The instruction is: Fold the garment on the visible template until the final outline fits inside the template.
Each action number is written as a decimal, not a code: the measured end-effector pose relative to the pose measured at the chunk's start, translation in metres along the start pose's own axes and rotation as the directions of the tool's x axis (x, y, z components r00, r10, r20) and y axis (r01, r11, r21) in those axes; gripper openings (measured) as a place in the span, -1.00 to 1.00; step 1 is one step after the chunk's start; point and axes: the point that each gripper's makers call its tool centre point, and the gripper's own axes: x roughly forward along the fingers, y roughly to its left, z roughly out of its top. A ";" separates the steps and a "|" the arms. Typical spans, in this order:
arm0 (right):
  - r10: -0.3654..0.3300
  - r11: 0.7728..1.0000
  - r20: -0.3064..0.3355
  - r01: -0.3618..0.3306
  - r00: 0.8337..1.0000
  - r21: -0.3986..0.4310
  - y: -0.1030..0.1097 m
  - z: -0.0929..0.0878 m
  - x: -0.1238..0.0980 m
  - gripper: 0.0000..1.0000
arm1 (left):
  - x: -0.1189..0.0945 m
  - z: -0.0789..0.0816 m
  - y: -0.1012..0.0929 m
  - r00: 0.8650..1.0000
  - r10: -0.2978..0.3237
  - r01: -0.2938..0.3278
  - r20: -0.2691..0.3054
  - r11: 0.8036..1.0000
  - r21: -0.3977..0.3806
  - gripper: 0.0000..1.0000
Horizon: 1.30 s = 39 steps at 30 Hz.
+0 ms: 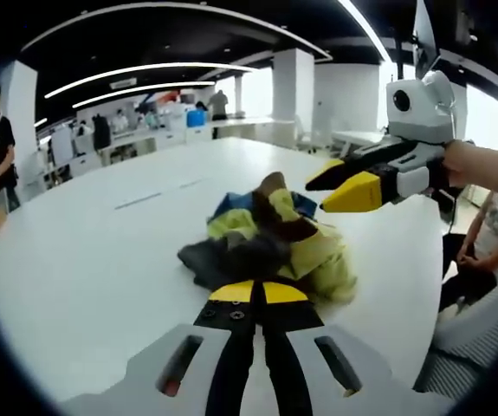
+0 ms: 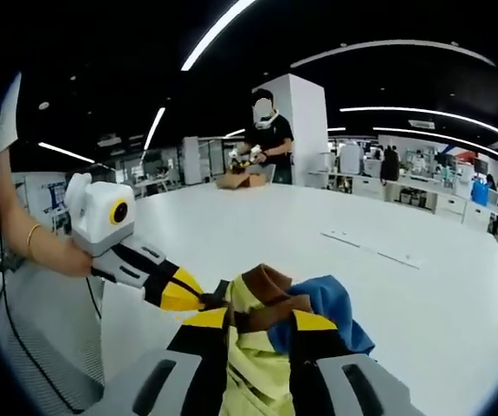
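A crumpled garment [image 1: 270, 247] in yellow-green, brown, blue and dark grey lies in a heap on the white table [image 1: 101, 260]. My left gripper [image 1: 258, 293] sits at the heap's near edge, its yellow-tipped jaws pressed together on the cloth. It enters the right gripper view from the left [image 2: 198, 297], touching the garment [image 2: 270, 303] at its side. My right gripper [image 1: 333, 192] hovers just above the heap's right side with its jaws slightly apart. In its own view the right gripper [image 2: 259, 321] stands open, and the cloth shows between its jaws.
Faint short marks [image 1: 158, 198] [image 2: 374, 247] lie on the table beyond the garment. A seated person [image 1: 491, 238] and a chair [image 1: 478, 342] are by the table's right edge. A standing person [image 2: 268, 139] handles a cardboard box [image 2: 240, 179] at the far end.
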 end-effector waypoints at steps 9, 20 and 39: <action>-0.038 0.999 -0.046 0.037 0.998 -0.020 -0.018 -0.014 0.000 -0.70 | -0.002 0.002 0.004 1.000 0.009 -0.009 0.007 1.000 -0.012 -1.00; -0.066 0.998 -0.075 0.066 0.995 -0.002 -0.028 -0.029 0.005 -0.94 | -0.002 0.004 0.008 1.000 0.018 -0.017 0.018 1.000 -0.013 -1.00; -0.086 0.996 -0.004 0.086 0.996 0.030 -0.036 0.003 -0.007 -1.00 | -0.025 0.039 0.045 0.990 0.070 -0.051 0.122 0.987 -0.155 -1.00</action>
